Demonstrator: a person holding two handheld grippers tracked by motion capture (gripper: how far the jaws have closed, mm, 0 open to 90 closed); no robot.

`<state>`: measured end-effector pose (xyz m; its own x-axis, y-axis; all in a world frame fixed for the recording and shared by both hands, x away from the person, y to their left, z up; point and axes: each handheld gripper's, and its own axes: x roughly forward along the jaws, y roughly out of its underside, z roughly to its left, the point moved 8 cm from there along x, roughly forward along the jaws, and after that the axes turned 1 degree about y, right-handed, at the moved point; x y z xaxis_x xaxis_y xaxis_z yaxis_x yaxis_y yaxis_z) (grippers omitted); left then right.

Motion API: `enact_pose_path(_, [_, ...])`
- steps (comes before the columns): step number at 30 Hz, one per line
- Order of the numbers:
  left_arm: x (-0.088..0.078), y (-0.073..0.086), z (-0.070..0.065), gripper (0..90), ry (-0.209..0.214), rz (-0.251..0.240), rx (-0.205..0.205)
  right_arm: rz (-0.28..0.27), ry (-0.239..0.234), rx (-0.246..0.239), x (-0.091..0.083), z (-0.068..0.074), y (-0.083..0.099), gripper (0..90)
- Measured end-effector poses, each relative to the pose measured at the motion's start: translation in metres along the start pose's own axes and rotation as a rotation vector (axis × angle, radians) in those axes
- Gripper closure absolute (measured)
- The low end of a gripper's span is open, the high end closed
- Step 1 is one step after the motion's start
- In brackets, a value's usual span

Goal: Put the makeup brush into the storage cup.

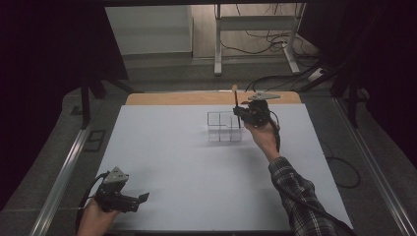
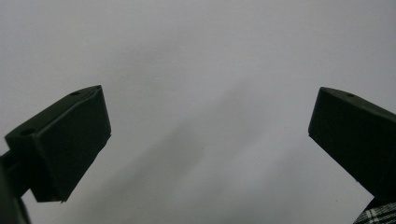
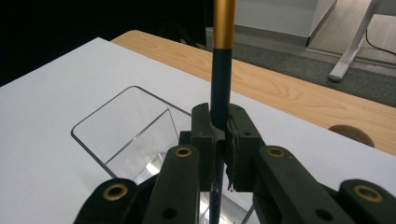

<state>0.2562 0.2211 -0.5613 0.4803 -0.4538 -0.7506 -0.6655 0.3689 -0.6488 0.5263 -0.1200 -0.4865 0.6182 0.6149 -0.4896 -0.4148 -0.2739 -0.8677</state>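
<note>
Pen [image 3: 219, 88] upright, clamped in right hand-held gripper [image 3: 220, 140], above clear organizer [image 3: 126, 135] edge

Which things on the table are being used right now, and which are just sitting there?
In use:
- the dark stick with a gold end, held upright by the right tool
- the clear divided box under it

Just there:
- the left tool, open over the bare white table
- the wooden table edge
</note>
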Motion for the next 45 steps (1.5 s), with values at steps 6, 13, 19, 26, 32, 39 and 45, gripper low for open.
enact_pose_path(6, [0.0, 0.0, -0.001, 0.0, 0.003, 0.005, -0.002, 0.012, -0.003, -0.003, 0.003, 0.001, 0.006, 82.4])
enact_pose_path(13, [0.001, 0.001, -0.001, 0.0, 0.006, 0.01, -0.002, 0.03, -0.015, 0.0, 0.006, 0.004, 0.012, 73.5])
enact_pose_path(19, [0.001, 0.001, -0.001, 0.0, 0.006, 0.013, -0.002, 0.022, 0.003, -0.024, 0.003, 0.009, 0.005, 55.2])
enact_pose_path(26, [0.001, 0.0, -0.001, 0.0, 0.0, 0.011, 0.0, 0.016, 0.021, -0.042, 0.0, 0.008, 0.0, 34.0])
enact_pose_path(32, [0.0, 0.0, 0.0, 0.0, -0.004, 0.002, -0.004, 0.031, -0.006, -0.012, 0.001, 0.009, 0.0, 19.1])
enact_pose_path(39, [0.0, 0.0, 0.0, 0.0, -0.006, 0.005, -0.002, 0.081, 0.005, 0.009, 0.004, 0.009, 0.007, 9.3])
enact_pose_path(45, [0.0, 0.0, 0.0, 0.0, -0.006, 0.006, -0.001, 0.103, -0.006, 0.002, 0.002, 0.011, 0.011, 6.8])
